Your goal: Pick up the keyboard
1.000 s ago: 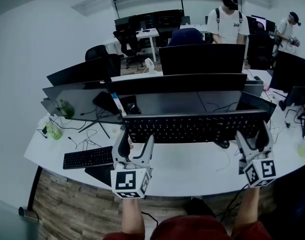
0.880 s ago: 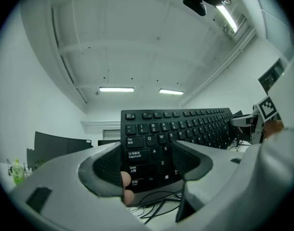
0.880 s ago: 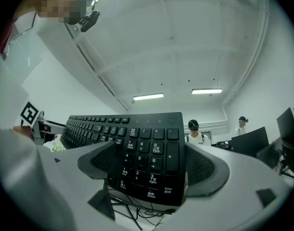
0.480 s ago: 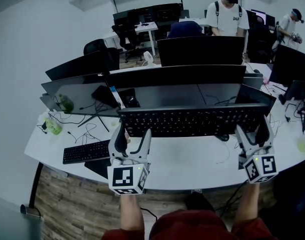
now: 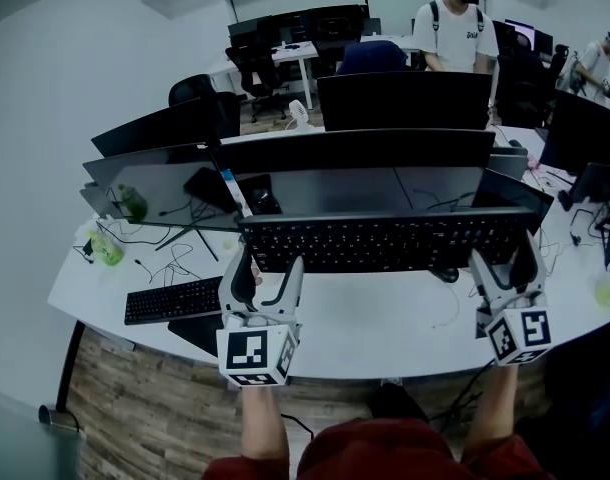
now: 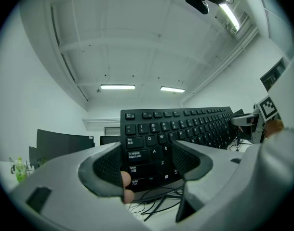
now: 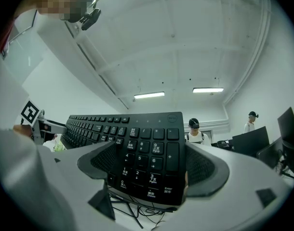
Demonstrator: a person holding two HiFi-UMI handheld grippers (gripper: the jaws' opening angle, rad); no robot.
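Observation:
A long black keyboard [image 5: 385, 243] hangs level above the white desk [image 5: 385, 333], tilted up to face me, in front of the monitors. My left gripper [image 5: 267, 266] is shut on its left end, and my right gripper [image 5: 507, 258] is shut on its right end. In the left gripper view the keyboard [image 6: 185, 124] stands between the padded jaws of the left gripper [image 6: 147, 170] at the Caps Lock and Shift keys. In the right gripper view the number-pad end of the keyboard [image 7: 137, 138] sits between the jaws of the right gripper [image 7: 149, 170].
A second, smaller keyboard [image 5: 175, 301] lies at the desk's left front. Dark monitors [image 5: 405, 108] stand close behind the lifted keyboard. Cables and a green bottle [image 5: 107, 253] sit at the left, and a mouse [image 5: 446, 275] lies under the keyboard. Two people [image 5: 455, 28] stand at the back.
Both grippers and the keyboard rose a little a second ago and have since held still. The person at the far right has shifted.

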